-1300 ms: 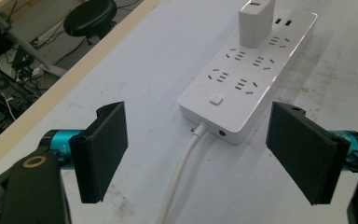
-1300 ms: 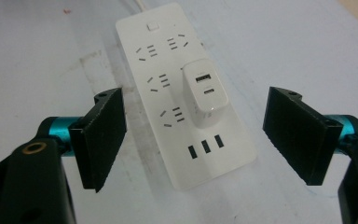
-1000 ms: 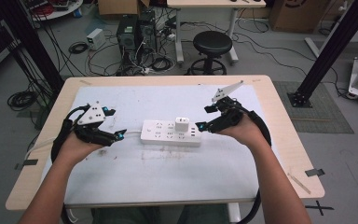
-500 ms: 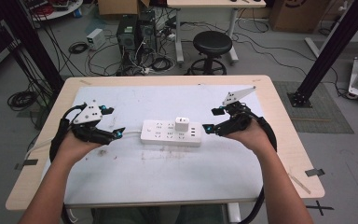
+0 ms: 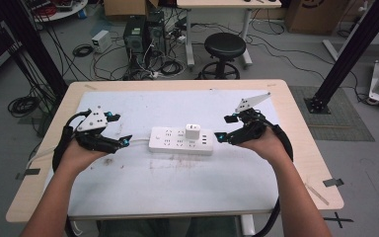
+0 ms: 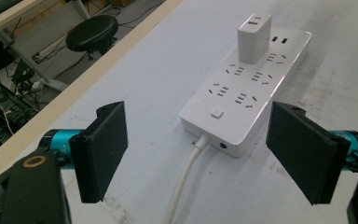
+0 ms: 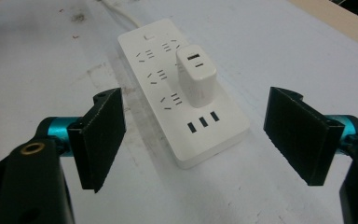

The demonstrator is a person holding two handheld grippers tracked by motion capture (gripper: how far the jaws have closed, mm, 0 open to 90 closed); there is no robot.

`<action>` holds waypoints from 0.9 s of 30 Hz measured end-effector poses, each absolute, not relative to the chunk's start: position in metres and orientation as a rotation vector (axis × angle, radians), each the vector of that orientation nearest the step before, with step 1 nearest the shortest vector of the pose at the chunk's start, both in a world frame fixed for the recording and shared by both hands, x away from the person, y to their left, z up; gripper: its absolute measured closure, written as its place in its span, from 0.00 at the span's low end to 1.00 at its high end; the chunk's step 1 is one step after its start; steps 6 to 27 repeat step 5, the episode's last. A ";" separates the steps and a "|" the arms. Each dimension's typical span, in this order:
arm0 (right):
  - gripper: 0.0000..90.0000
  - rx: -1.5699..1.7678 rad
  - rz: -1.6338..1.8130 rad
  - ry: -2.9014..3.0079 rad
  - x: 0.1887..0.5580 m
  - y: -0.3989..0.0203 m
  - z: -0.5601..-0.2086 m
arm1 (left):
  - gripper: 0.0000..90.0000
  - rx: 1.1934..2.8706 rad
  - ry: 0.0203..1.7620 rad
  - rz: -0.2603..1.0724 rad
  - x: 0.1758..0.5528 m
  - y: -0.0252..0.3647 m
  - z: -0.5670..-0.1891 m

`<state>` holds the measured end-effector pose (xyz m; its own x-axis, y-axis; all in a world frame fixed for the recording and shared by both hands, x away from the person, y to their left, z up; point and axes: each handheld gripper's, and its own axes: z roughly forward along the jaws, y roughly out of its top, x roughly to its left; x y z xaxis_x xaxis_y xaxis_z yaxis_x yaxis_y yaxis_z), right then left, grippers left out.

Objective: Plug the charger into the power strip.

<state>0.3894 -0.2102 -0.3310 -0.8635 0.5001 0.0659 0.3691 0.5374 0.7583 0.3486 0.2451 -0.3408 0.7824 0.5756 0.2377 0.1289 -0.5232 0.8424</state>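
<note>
Between my two tools, at the middle of the bench, lies the white power strip, flat on the pale sheet, with a white charger plugged upright into it toward its right end. My left tool sits just off the strip's left end, where the white cord comes out; its jaws are spread wide and hold nothing. My right tool is just off the right end by the USB ports, likewise spread and empty.

I judge the step to be pulling the charger free. To do it well, I'd pin the strip's cord end down with the left tool, bring the right one over the charger, close across its two flat sides low on the body, then lift straight up without rocking, so the strip does not ride up.

Nothing else sits on the sheet near the strip, so the approach looks clear. Beyond the far edge, a black stool and tangled floor cables stand well apart from the work.
</note>
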 end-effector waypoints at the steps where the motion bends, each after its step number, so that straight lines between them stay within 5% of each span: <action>1: 0.24 0.746 1.234 2.614 0.390 -0.210 -0.331 | 0.23 2.074 0.524 0.630 0.349 0.245 -0.341; 27: 0.24 0.742 1.235 2.608 0.389 -0.210 -0.330 | 0.23 2.074 0.528 0.631 0.348 0.246 -0.341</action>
